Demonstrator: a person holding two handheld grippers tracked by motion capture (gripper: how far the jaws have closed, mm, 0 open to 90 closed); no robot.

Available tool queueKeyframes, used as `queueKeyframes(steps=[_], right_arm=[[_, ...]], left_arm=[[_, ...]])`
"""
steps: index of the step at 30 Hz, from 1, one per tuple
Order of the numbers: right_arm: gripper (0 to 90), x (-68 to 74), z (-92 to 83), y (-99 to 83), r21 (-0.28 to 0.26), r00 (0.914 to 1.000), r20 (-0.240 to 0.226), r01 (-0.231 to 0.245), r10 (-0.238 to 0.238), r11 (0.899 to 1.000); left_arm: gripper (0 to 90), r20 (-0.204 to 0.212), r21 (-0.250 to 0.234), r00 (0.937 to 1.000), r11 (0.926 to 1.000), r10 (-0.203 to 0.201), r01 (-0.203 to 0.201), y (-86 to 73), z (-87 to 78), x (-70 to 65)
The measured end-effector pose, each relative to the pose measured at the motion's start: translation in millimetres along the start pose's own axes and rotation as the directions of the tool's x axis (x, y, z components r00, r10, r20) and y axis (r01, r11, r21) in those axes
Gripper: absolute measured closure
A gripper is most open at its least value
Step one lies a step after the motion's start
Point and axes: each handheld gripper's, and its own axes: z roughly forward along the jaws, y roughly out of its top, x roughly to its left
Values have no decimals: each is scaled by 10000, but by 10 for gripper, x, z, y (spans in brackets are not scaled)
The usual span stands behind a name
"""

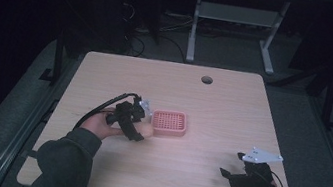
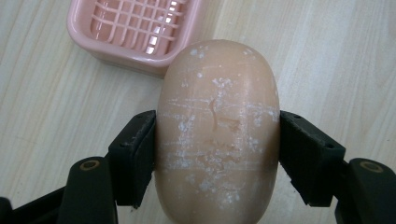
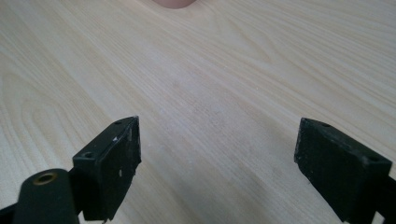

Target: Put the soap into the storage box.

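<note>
Soap (image 2: 218,130) sits clamped between the jaws of the left tongs (image 2: 218,154), one black pad pressed against each long side. The bar is peach-coloured, oval, and scuffed with white marks. Its far end projects past the jaw tips toward the pink dish (image 2: 135,32); in the left gripper view that end overlaps the dish's near rim, but contact between the two cannot be confirmed. In the high view the left tongs (image 1: 141,125) lie just beside the left side of the dish (image 1: 169,123), near the middle of the surface (image 1: 213,106), with the soap (image 1: 146,130) at their tip.

Right tongs (image 3: 217,154) stand with jaws wide apart, holding nothing, over bare wood. In the high view they (image 1: 230,172) rest near the front right corner, well apart from dish and soap.
</note>
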Motion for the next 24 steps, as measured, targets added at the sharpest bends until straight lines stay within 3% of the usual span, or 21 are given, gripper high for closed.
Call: queueKeyframes(steps=[5,14,24], right_arm=[[141,2,-2,1,-31,10000,-45,-22,22,10000],[141,9,-5,11,-124,10000,-45,-46,46,9999],[141,8,-11,17,-128,9999,-66,-94,94,9999]], left_arm=[[319,66,31,10000,10000,-66,66,27,13,32],[320,12,47,9996,9996,270,-270,189,13,38],[320,45,21,9997,9997,246,-246,303,63,107]])
